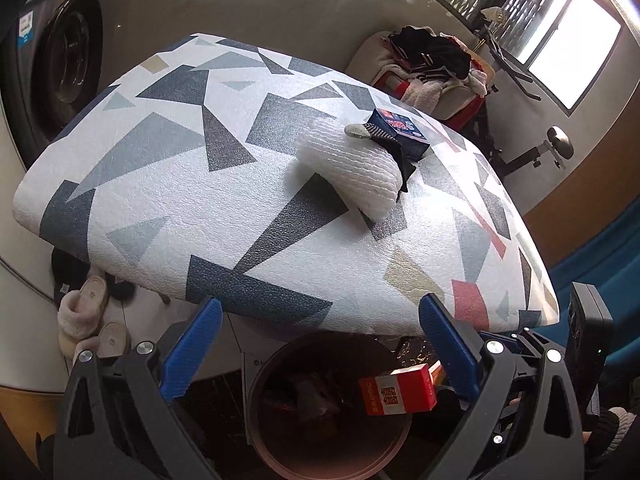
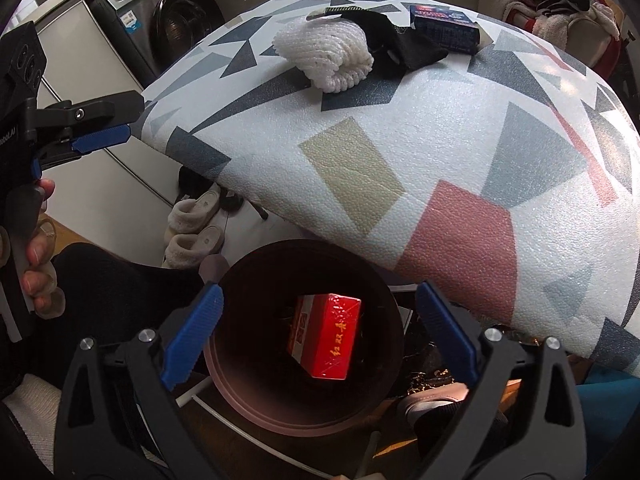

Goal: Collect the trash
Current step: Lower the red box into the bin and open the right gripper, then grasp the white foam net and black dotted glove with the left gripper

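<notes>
A red and white box point(image 2: 326, 338) is inside the mouth of the round brown bin point(image 2: 240, 384); it also shows in the left wrist view point(image 1: 396, 394) over the bin point(image 1: 280, 440). My right gripper point(image 2: 320, 312) is open directly above the bin, empty. My left gripper point(image 1: 320, 324) is open and empty at the table's near edge; it shows from the side in the right wrist view point(image 2: 108, 126). On the patterned table point(image 1: 168, 184) lie a white foam net point(image 1: 352, 168), a dark sock point(image 1: 396, 152) and a dark blue box point(image 1: 400, 130).
A washing machine point(image 1: 60, 68) stands at the far left. Fluffy slippers point(image 2: 196, 228) lie on the floor under the table. A chair heaped with clothes point(image 1: 436, 68) stands behind the table. A blue seat point(image 1: 600, 264) is at the right.
</notes>
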{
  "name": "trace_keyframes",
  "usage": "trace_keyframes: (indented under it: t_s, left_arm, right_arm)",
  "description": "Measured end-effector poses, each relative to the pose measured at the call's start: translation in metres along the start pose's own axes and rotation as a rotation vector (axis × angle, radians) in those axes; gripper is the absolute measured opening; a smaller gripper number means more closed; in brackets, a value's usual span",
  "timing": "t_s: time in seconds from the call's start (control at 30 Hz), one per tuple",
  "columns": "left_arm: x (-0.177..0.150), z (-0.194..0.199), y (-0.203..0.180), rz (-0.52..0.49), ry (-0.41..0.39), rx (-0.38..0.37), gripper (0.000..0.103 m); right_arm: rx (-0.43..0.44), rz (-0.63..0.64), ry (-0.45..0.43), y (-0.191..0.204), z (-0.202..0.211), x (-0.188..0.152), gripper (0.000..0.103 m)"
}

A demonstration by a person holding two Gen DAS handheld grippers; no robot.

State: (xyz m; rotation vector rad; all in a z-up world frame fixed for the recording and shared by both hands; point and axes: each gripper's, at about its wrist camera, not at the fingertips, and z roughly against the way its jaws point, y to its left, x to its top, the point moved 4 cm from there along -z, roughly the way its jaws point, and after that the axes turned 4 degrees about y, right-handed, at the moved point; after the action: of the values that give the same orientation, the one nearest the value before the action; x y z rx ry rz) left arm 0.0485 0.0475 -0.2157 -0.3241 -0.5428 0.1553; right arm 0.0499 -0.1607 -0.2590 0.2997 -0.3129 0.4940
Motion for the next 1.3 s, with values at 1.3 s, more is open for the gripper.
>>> trace_keyframes:
  t_s: [1.3]
  left_arm:
    - [0.161, -0.152, -0.038, 0.299, 0.069, 0.111, 0.097]
  right_arm:
    - [-0.203, -0.162, -0.129, -0.129, 0.02, 0.057, 0.097]
